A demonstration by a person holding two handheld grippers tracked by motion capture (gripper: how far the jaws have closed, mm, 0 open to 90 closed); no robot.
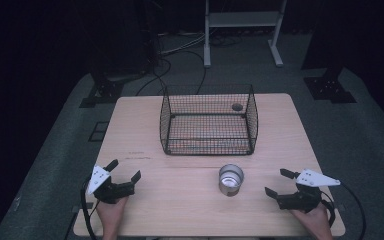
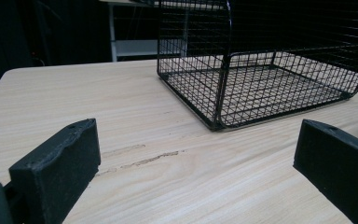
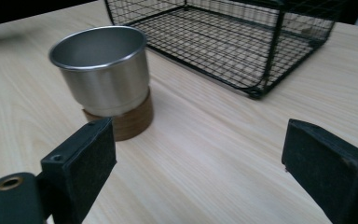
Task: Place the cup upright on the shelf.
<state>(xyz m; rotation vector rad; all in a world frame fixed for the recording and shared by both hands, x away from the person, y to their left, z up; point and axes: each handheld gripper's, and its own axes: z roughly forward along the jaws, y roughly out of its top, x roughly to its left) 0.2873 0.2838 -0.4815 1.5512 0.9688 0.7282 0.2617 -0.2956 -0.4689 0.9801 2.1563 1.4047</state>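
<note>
Steel cup (image 3: pixel 100 70) hides most of its brown base (image 3: pixel 128 122).

Left gripper (image 1: pixel 125 171): black body, two black fingers (image 2: pixel 58 172) with blocky matte pads, a small hole noted near each tip. White three-cornered plate with dark dots is carried at 11 o'clock of the hand (image 1: pixel 111 209). Black cable is looped below. Right gripper (image 1: pixel 279 183): same build; brass-coloured eyelet seen on the left finger (image 3: pixel 77 168). Forearms bare, no sleeves seen.
</note>
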